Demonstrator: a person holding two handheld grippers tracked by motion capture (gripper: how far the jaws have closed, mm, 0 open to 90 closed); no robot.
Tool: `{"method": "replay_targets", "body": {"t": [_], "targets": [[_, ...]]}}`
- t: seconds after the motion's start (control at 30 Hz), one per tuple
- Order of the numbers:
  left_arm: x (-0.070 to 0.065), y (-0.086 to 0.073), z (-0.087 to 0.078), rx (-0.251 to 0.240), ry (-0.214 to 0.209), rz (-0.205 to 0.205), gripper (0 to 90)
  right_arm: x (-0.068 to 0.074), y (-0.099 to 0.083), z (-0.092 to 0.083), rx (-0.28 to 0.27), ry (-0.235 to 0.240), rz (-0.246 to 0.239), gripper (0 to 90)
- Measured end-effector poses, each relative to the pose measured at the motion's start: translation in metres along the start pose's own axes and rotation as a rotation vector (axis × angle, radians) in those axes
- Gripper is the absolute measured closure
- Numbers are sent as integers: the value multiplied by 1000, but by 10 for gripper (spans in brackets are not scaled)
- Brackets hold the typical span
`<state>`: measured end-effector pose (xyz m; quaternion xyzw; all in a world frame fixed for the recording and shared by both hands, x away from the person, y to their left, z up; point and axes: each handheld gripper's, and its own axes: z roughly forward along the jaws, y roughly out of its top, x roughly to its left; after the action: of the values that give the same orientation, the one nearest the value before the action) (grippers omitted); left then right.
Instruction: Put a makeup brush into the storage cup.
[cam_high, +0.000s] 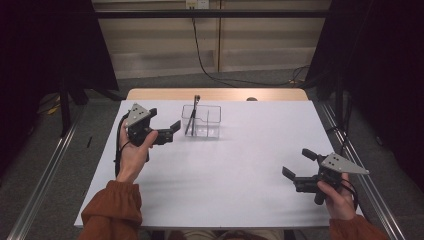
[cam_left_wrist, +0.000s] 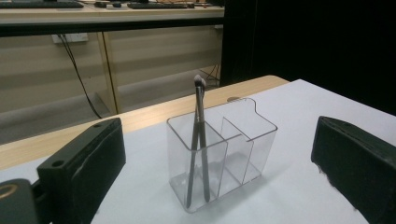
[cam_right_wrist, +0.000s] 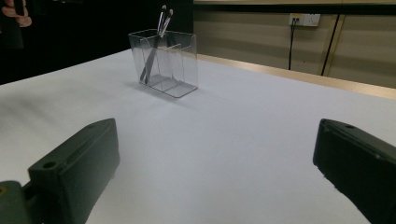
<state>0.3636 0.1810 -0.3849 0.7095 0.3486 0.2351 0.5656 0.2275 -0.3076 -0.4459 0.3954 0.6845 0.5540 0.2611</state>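
Closest to me, my right gripper (cam_high: 300, 165) sits low near the right edge of the white table (cam_high: 240, 165). Its jaws are spread wide with nothing between them. My right hand (cam_high: 336, 197) holds it from below, and my rust-colored sleeves (cam_high: 111, 210) come in at the bottom of the high view.

A bit farther away, my left gripper (cam_high: 165, 124) is up in my left hand (cam_high: 134, 152). Its jaws are spread wide too and grab nothing. They face the clear plastic holder (cam_high: 201, 121), which is just beside them but not touching.

The holder stands upright on the far middle of the table. From the high view, the brushes (cam_high: 192, 117) look like one thin dark stick. The left gripper view shows two makeup brushes (cam_left_wrist: 198, 140) crossing each other in one end compartment, leaning with their soft tips up above the rim. It also shows thin walls that split the holder (cam_left_wrist: 233, 149) into parts. The right gripper view shows both brush tips (cam_right_wrist: 164, 13) side by side, far off across the bare table top.

In both gripper views my own jaws are cut off at the bottom edge. Behind the table, a black cable (cam_high: 200, 55) hangs down a pale wall. The room is too dark at the sides to make out.
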Motion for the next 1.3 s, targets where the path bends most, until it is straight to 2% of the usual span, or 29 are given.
{"method": "replay_targets", "body": {"t": [0.03, 0.23, 0.3, 0.37, 0.57, 0.8, 0.9, 0.93, 1.13, 1.3], "targets": [[0, -3, -3, 1, -19, -3, 27, 0, 0, 0, -1, 1, -1, 1], [-2, -11, -14, 18, 15, 7, 27, 0, 0, 0, 0, 1, 1, 1], [-1, -13, -19, 19, 13, 8, 27, 0, 0, 0, -6, 2, 15, 1], [-1, -16, -24, 17, 10, 12, 27, 0, 0, 0, -4, 0, 9, 1], [-2, -23, -38, 24, 33, 16, 27, 0, 0, 0, -4, 0, 12, 1], [-6, -29, -52, 12, 29, 6, 26, 0, 0, -1, -3, -4, 9, 1], [-7, -34, -59, 18, 44, 4, 23, -1, 0, -2, 0, -6, 6, 1], [-8, -36, -61, 14, 39, -9, 23, -1, 0, -2, 0, -9, 6, 1], [-12, -37, -75, 11, 51, 2, 24, -1, 0, -3, 0, -12, 7, 0], [-14, -44, -88, 0, 73, -24, 30, -1, -1, -5, -1, -15, 8, 0]]}}
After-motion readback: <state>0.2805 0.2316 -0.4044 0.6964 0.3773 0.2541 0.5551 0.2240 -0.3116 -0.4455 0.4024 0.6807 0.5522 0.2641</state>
